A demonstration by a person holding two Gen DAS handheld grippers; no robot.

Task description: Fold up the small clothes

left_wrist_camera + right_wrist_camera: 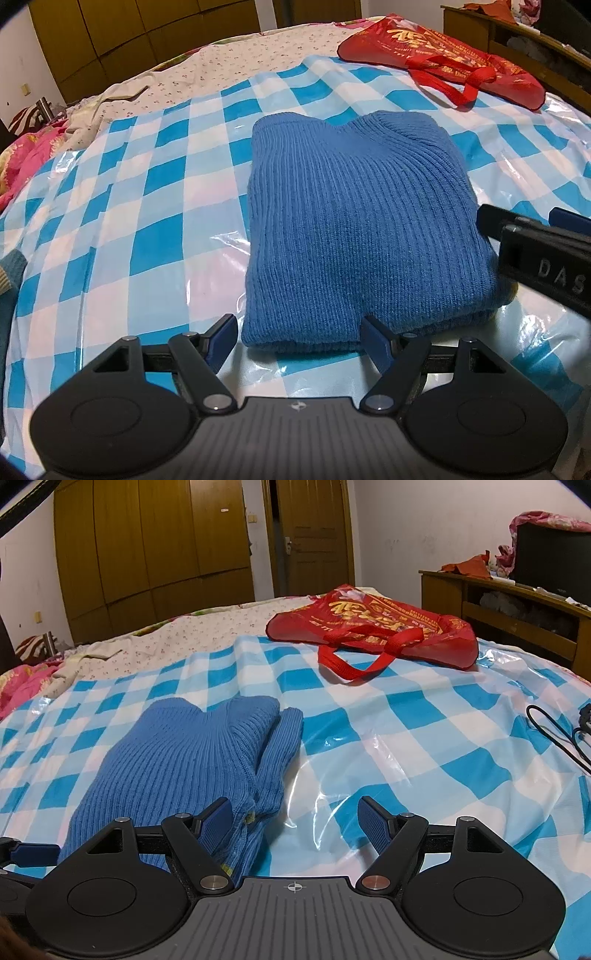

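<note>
Under the blue sweater [354,229], hidden folded layers.

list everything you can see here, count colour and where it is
ribbed knit sweater: one, blue, folded, on the checked sheet nearest the grippers
glossy plastic checked sheet: one, blue and white, spread over the bed
woven carrier bag with strap handles: one, red with gold print, on the sheet's far side
thin cable: one, black, on the sheet's right edge
floral bedspread: one, cream, beyond the sheet
wooden wardrobe: one, brown, back wall
wooden door: one, brown, beside the wardrobe
left gripper: one, black with blue pads, open at the sweater's near edge
right gripper: one, same, open beside the sweater
</note>
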